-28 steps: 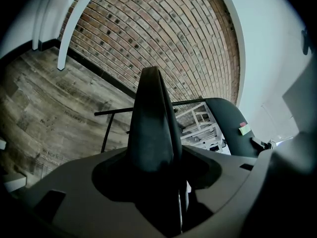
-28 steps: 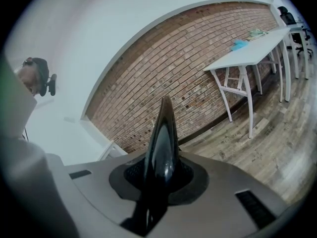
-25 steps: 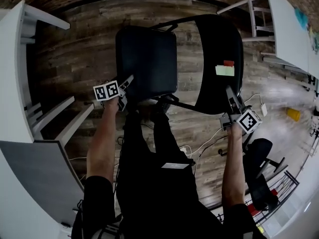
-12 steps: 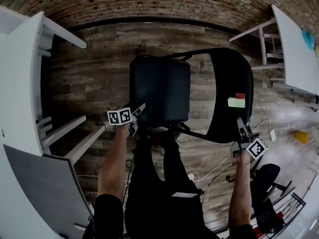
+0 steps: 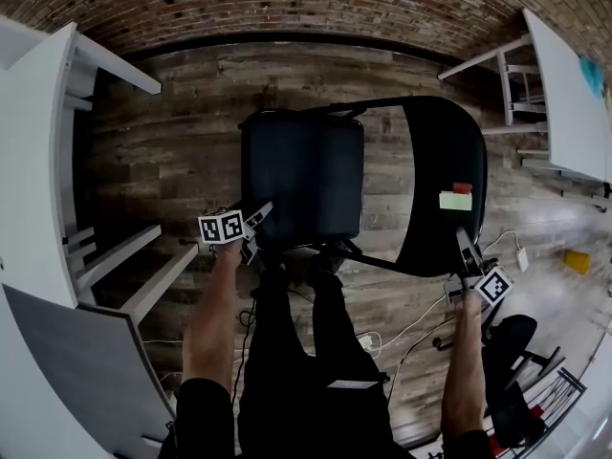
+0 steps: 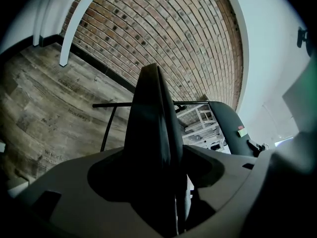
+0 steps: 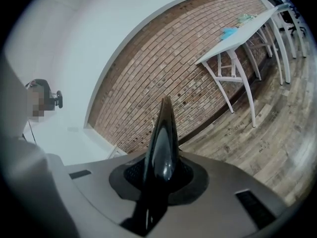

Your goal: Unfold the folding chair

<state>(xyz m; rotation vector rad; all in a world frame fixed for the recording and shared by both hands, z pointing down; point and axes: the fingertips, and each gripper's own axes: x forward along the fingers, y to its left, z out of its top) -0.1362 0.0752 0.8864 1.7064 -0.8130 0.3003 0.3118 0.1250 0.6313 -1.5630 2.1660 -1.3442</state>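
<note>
Wood-plank floor (image 5: 172, 161) fills most of the head view, with a brick wall (image 5: 287, 8) along the top. A white table (image 5: 29, 161) runs down the left edge and a second white table (image 5: 564, 75) stands at upper right. The black folding chair (image 5: 354, 185) stands on the floor at centre, just in front of the person's dark trousers (image 5: 296, 352). Its seat (image 5: 302, 175) turns its broad face up toward the head camera. Its backrest (image 5: 445, 175) curves round on the right, joined to the seat by thin black frame tubes (image 5: 368, 256). Left tool (image 5: 256, 228) is at the seat's near-left corner. In the left gripper view the padded seat edge sits between the jaws, light shows beside it, and the jaws are opening, so there is no firm grip. Right tool (image 5: 467, 251) is at the backrest's near edge. In the right gripper view its jaws are nearly together, clamped on that thin glossy black edge. A green label (image 5: 455, 200) with a red tab (image 5: 462, 187) above it is stuck on the backrest, near the right tool.
</note>
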